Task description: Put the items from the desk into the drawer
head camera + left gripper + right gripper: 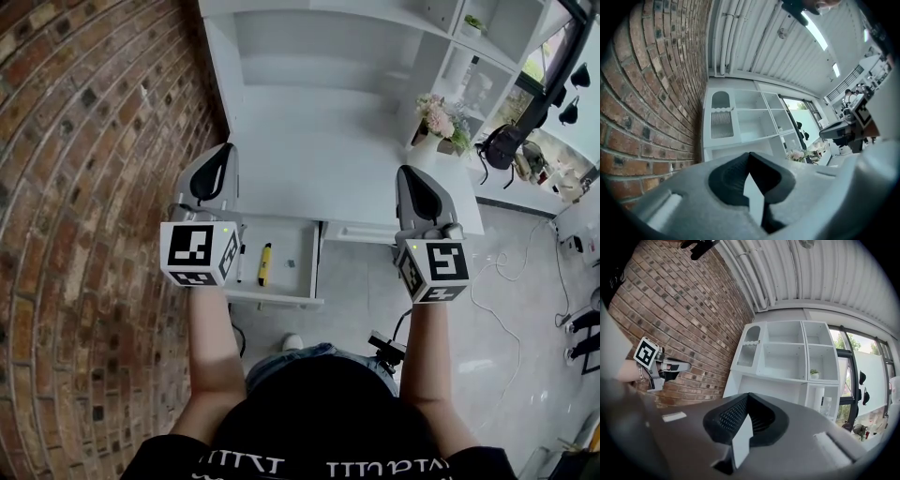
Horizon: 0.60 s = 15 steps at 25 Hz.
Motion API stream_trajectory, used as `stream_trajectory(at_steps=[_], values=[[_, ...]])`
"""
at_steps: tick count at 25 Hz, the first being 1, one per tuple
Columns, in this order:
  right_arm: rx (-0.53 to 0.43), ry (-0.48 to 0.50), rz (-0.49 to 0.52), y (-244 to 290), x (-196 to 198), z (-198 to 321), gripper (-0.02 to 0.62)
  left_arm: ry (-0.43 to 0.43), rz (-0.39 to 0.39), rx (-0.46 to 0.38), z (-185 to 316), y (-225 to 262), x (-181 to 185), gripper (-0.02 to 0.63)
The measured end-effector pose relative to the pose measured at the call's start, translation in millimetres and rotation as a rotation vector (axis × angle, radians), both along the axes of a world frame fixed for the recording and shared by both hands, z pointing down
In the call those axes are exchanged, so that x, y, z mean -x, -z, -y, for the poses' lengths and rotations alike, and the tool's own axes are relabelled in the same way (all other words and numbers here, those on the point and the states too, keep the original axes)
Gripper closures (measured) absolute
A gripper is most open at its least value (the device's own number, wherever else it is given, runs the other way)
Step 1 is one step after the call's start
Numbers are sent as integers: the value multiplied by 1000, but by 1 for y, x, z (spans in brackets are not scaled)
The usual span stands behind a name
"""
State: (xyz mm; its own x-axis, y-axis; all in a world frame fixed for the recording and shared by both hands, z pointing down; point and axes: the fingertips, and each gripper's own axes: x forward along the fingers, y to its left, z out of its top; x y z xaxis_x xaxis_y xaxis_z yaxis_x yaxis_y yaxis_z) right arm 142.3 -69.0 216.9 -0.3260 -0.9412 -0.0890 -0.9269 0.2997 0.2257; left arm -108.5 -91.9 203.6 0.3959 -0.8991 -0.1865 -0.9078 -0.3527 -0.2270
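Observation:
The white desk [309, 178] has no loose items showing on its top. Its left drawer [281, 298] stands pulled out, and inside lie a yellow marker [265, 263], a dark pen [240, 264] and a small pale card [291, 263]. My left gripper [223, 150] is held up over the desk's left edge, above the drawer, its jaws shut with nothing between them [750, 155]. At the desk's right front my right gripper [411, 172] hovers at about the same height, jaws also shut and empty [747, 396]. Both point level toward the shelves.
A brick wall [84, 187] runs along the left. White shelves [787, 357] rise behind the desk, with a small plant [814, 373] in one. A vase of flowers [441, 122] stands at the desk's right end. A second drawer front [361, 232] shows at the right.

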Motion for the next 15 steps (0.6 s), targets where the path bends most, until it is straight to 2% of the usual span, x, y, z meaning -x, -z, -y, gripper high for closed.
stream_trajectory(at_steps=[5,15], values=[[7,-8,2,2,-8,0,590,-18,-8,6,0,1,-8,606],[4,-3,-2,2,-10,0,589,-2,25,26,3,-5,-12,606]])
